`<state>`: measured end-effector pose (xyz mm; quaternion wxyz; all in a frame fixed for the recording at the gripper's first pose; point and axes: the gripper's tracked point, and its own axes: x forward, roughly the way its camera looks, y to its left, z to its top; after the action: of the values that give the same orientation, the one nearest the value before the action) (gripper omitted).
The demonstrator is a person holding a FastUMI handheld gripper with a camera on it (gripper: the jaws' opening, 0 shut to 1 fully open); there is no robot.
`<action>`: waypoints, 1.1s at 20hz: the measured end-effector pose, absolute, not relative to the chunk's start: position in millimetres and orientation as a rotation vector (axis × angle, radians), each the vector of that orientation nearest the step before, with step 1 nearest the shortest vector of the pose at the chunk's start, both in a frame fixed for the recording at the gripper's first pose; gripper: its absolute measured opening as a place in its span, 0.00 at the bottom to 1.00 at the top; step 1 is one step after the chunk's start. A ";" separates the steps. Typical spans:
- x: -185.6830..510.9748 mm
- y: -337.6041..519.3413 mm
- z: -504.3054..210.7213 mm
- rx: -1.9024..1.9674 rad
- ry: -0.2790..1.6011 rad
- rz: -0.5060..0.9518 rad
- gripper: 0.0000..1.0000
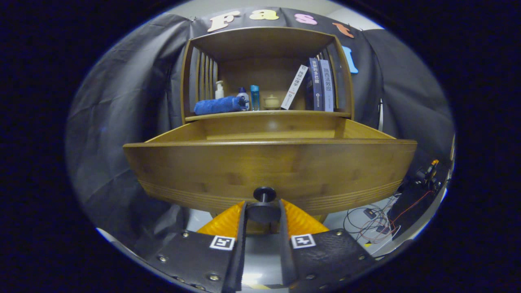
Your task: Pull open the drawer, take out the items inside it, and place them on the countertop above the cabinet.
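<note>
- My gripper [263, 208] has its jaws clamped on the drawer knob [264, 194].
- Drawer [268, 167] pulled out just ahead.
- Blue towel [218, 105], books [319, 84] on the countertop [266, 114] beyond.

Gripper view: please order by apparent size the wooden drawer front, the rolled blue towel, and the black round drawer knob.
1. Wooden drawer front, clearly largest.
2. Rolled blue towel.
3. Black round drawer knob, between the gripper fingers.
The knob's nearness inflates it, so 2 and 3 are unsure.

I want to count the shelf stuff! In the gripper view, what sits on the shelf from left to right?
Blue rolled towel → white pump bottle → blue-capped bottle → blue tube → little teapot → leaning white book → upright books.
</note>
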<state>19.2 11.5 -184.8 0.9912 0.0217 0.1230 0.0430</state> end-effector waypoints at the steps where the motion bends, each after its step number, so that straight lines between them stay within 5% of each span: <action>1: 19.1 19.8 -179.7 0.088 0.257 0.115 0.53; 5: 19.6 20.5 -148.9 0.037 0.258 0.078 0.98; 14: 55.3 27.3 -52.7 0.005 0.209 0.070 0.98; 22: 129.7 23.8 -83.4 0.025 0.512 0.055 0.98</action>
<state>129.7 23.8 -83.4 0.9670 0.0126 0.2531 0.0273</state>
